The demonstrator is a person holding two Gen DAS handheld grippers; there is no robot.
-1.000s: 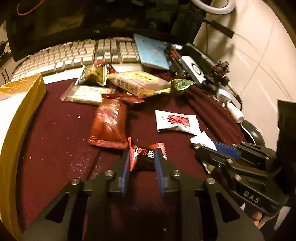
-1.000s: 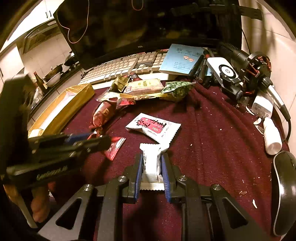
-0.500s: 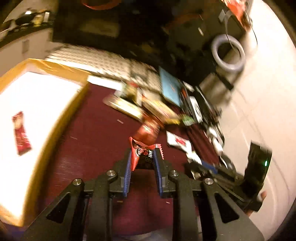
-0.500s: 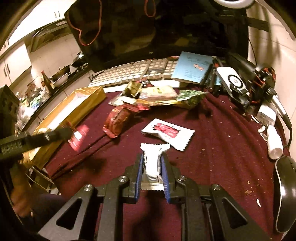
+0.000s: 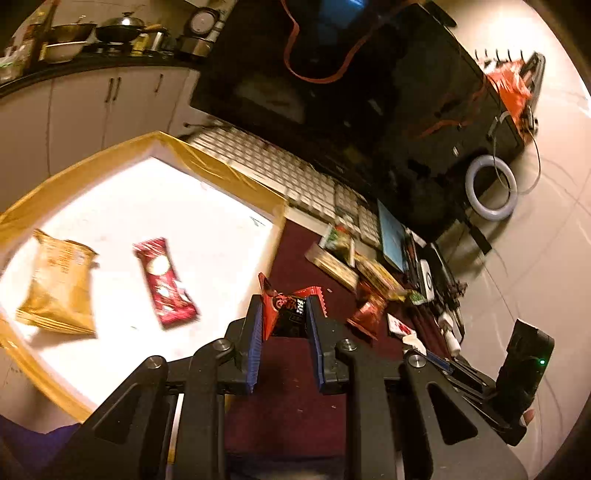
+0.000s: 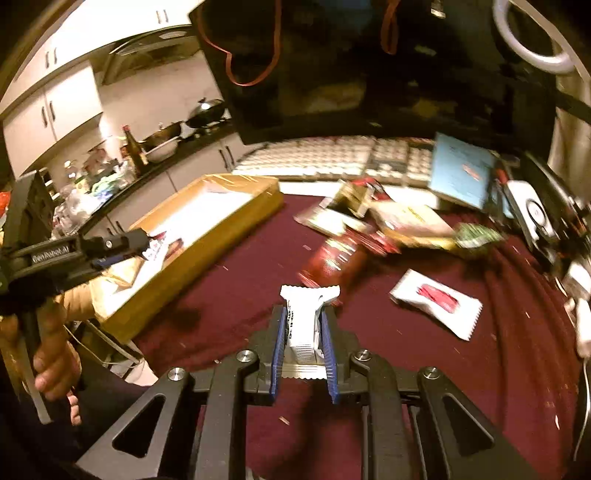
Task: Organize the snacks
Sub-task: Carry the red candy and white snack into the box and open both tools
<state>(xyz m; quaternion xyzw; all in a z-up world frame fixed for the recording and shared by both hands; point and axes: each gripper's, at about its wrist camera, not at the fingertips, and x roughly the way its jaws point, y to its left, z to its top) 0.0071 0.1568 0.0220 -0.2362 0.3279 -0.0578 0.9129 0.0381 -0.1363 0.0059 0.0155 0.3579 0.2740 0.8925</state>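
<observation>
My left gripper point(image 5: 284, 306) is shut on a small red-and-black snack packet point(image 5: 287, 305), held in the air at the right edge of the yellow-rimmed box point(image 5: 207, 166). Inside the box lie a tan snack bag point(image 5: 59, 284) and a red bar wrapper point(image 5: 164, 282). My right gripper point(image 6: 304, 321) is shut on a white snack packet point(image 6: 304, 314), lifted over the maroon cloth point(image 6: 240, 280). In the right wrist view the left gripper point(image 6: 147, 245) hangs over the box point(image 6: 207, 251) with its packet. A heap of snacks point(image 6: 373, 225) and a white-and-red sachet point(image 6: 436, 299) stay on the cloth.
A keyboard point(image 6: 332, 155) and a dark monitor point(image 6: 369, 74) stand behind the cloth. A blue booklet point(image 6: 461, 170), camera gear point(image 6: 532, 214) and a ring light point(image 5: 489, 192) crowd the right side. Kitchen counters with pots point(image 5: 110, 29) lie beyond the box.
My left gripper has swung left with its red packet, from the cloth to the box's edge, and rolled. My right gripper has lifted its white packet a little and shifted left.
</observation>
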